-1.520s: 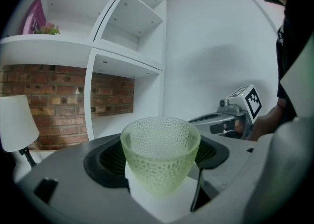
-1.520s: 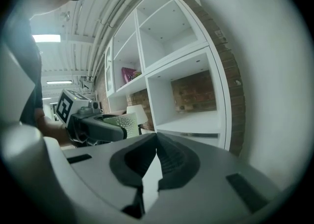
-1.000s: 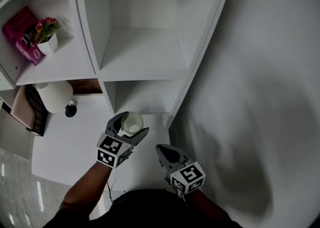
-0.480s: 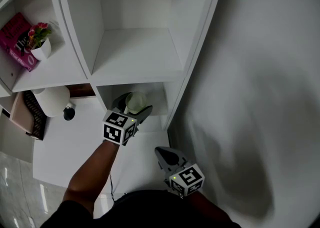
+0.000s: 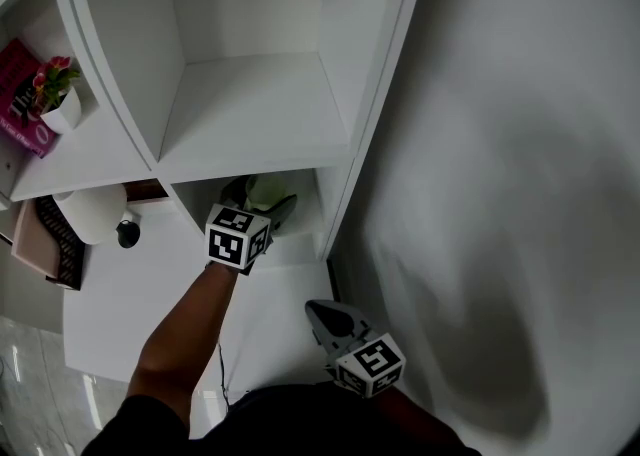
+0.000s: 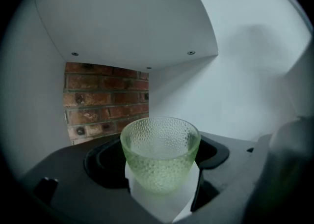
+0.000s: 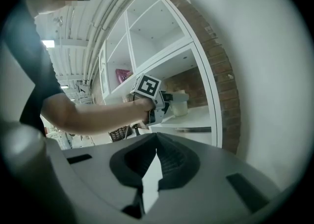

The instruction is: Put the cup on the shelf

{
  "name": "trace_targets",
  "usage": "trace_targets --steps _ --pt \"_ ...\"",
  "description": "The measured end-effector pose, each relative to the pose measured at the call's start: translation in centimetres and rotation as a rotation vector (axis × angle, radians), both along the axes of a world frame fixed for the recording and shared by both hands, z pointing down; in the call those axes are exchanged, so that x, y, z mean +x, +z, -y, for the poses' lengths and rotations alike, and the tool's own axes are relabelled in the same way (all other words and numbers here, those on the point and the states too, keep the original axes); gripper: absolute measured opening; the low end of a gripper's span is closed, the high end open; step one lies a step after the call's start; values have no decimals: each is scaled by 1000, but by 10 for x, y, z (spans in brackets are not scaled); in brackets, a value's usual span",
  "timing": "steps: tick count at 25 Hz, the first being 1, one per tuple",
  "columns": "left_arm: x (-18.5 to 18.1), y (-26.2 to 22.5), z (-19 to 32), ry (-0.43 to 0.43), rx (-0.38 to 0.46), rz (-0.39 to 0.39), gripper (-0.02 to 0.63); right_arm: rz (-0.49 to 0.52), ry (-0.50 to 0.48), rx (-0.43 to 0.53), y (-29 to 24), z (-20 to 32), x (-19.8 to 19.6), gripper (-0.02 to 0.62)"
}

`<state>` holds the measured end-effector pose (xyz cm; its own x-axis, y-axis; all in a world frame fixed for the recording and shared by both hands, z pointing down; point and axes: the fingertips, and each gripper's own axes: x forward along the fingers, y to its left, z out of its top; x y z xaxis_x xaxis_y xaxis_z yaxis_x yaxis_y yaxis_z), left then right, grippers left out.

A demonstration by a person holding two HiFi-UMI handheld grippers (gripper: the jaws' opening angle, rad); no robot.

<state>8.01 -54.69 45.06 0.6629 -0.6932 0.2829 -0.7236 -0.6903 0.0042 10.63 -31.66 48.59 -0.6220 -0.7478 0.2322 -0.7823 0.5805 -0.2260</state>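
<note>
Left fingers (image 6: 68, 183) are gripping the upright cup (image 6: 160, 152) inside the lower shelf (image 5: 300, 231) bay, floor probably lying beneath; right fingers (image 7: 98, 179) closed, empty, farther back.

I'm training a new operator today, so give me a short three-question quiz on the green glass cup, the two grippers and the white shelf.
1. True or false: the right gripper has its jaws together with nothing between them.
2. Which one holds the green dimpled glass cup? A) the left gripper B) the right gripper C) neither
3. In the left gripper view, what shows behind the cup, at the back of this compartment of the white shelf unit?
Key: 1 true. 2 A. 3 a red brick wall.
</note>
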Motion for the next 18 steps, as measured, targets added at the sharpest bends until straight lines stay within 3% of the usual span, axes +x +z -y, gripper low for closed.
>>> trace_targets --steps 18 --pt "10 15 12 6 -9 26 391 -1 8 -21 5 -4 7 5"
